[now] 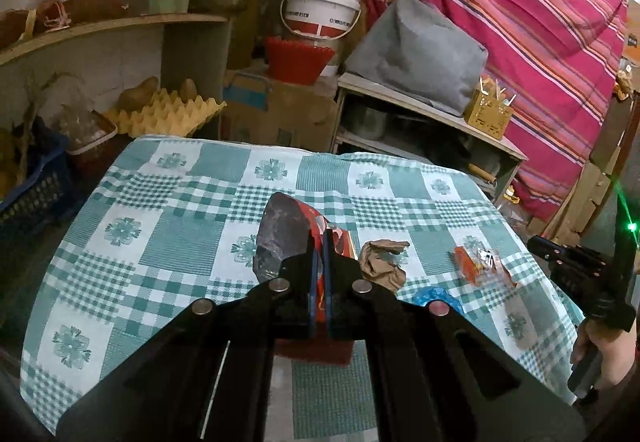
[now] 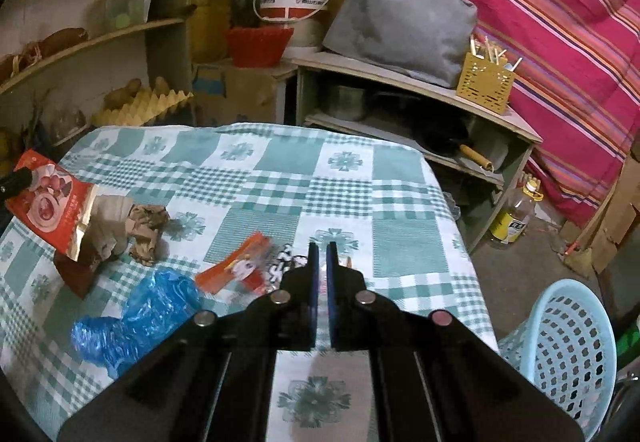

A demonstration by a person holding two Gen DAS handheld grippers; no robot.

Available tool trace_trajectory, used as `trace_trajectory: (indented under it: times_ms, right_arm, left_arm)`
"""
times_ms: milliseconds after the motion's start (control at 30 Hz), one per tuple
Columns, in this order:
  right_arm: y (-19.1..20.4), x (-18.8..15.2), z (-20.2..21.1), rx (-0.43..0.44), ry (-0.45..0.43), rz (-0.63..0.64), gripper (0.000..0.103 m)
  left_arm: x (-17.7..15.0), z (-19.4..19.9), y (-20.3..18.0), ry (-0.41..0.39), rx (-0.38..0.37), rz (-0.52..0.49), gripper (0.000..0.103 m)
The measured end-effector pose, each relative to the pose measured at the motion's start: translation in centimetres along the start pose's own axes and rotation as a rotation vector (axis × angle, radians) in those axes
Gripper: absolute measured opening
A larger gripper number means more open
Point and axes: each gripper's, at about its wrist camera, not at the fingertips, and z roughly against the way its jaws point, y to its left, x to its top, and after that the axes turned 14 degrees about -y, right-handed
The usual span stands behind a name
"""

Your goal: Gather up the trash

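Observation:
My left gripper (image 1: 319, 238) is shut on a red foil snack bag (image 1: 286, 238) and holds it above the checked tablecloth (image 1: 180, 242); the bag also shows at the left of the right wrist view (image 2: 52, 210). A crumpled brown paper (image 1: 382, 262) (image 2: 148, 230), an orange wrapper (image 1: 480, 266) (image 2: 240, 266) and a blue plastic bag (image 1: 436, 298) (image 2: 136, 322) lie on the cloth. My right gripper (image 2: 319, 248) is shut and empty, hovering just right of the orange wrapper. It shows at the right edge of the left wrist view (image 1: 576, 266).
A light blue basket (image 2: 568, 358) stands on the floor right of the table. A low shelf (image 2: 420, 90) with a grey pillow and yellow holder is behind. A bottle (image 2: 516, 214) sits on the floor. Buckets, egg trays and crates are at the back left.

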Motion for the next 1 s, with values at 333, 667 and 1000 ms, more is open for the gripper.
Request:
trace_trajectory:
  times_ms: [333, 667, 1000]
  right_arm:
    - [-2.8, -0.1, 2.0, -0.018, -0.023, -0.04, 0.004]
    - [-3.7, -1.2, 1.4, 0.017, 0.024, -0.069, 0.005]
    - [-0.7, -1.7, -2.8, 0.026, 0.097, -0.085, 0.081]
  left_arm:
    - [0.2, 1.4, 2.0, -0.002, 0.044, 0.001, 0.001]
    - [-0.8, 0.1, 3.3, 0.055, 0.087, 0.012, 0.001]
    - [-1.5, -0.6, 3.8, 0.095, 0.095, 0.003, 0.001]
